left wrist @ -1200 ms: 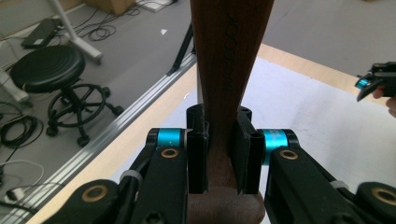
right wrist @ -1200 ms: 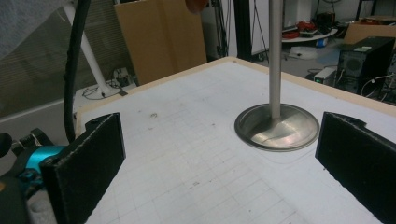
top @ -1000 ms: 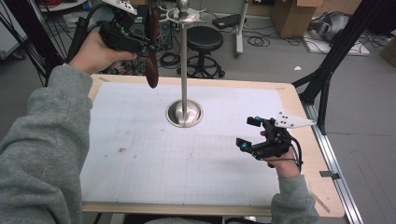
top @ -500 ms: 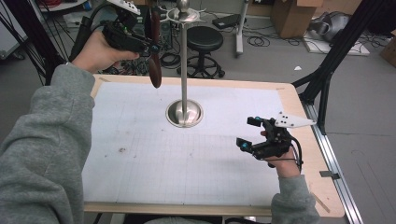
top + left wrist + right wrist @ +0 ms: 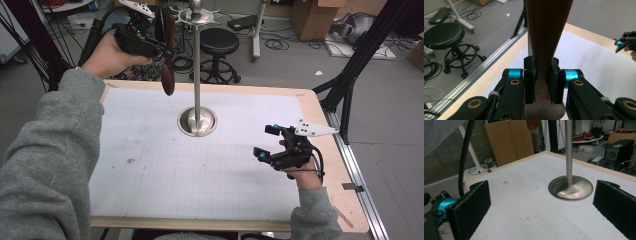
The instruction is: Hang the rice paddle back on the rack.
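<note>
A dark wooden utensil [image 5: 167,75] hangs upright above the table's far left, beside the top of a metal stand [image 5: 196,75]. My left gripper [image 5: 162,47] is shut on it; in the left gripper view the pads of the left gripper [image 5: 541,85] clamp the wooden utensil [image 5: 546,37] near its thick end. The stand's round base [image 5: 197,121] rests on the white mat, and hooks ring its top [image 5: 196,15]. My right gripper [image 5: 265,140] rests at the table's right, open and holding nothing. In its own view the right gripper [image 5: 541,205] faces the stand's base [image 5: 571,188].
The white gridded mat [image 5: 200,170] covers a wooden table [image 5: 320,115]. A black stool [image 5: 218,42], cables and cardboard boxes [image 5: 312,15] stand on the floor beyond the far edge. A black tripod leg [image 5: 350,75] rises near the table's right corner.
The left gripper has drifted slightly right with the utensil, nearer the stand's pole. The right gripper has not moved.
</note>
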`<state>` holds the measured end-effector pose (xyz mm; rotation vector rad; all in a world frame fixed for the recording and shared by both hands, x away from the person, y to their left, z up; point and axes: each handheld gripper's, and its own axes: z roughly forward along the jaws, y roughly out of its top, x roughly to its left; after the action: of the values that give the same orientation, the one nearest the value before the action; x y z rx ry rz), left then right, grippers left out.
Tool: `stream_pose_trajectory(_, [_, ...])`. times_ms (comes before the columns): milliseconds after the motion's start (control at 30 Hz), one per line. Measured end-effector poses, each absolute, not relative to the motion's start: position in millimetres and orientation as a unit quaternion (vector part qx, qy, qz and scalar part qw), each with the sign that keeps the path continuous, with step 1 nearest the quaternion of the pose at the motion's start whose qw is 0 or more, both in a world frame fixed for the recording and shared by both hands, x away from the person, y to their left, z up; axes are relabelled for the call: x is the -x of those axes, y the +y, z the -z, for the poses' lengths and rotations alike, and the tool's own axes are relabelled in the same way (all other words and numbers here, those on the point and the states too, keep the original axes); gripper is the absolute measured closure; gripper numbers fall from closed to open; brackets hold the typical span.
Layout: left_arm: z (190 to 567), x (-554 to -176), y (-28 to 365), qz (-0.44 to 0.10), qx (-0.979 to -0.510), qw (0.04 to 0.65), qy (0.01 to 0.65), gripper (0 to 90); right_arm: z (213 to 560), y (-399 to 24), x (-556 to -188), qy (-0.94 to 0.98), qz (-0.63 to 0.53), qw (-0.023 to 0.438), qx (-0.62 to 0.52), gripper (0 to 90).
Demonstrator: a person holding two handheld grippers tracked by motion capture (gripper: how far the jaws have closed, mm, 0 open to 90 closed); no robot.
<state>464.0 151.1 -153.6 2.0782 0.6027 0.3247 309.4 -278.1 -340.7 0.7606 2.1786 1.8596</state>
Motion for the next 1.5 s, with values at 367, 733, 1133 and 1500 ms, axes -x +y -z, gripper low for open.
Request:
stream_pose_trajectory(367, [155,-467,146,-0.128,-0.843,0.462,0.244,77.4,341,-279,-311,0.731,-0.627,0.086,-0.256,0.1])
stream_pose_trajectory(733, [157,-469,144,-0.130,-0.844,0.459,0.244,77.4,341,-280,-311,0.732,-0.626,0.084,-0.257,0.1])
stream_pose_trajectory(1133, [160,-472,138,-0.136,-0.840,0.462,0.252,76.9,341,-280,-311,0.730,-0.627,0.087,-0.258,0.1])
stream_pose_trajectory(1500, [164,-472,142,-0.146,-0.825,0.483,0.254,50.5,341,-280,-309,0.732,-0.624,0.087,-0.259,0.1])
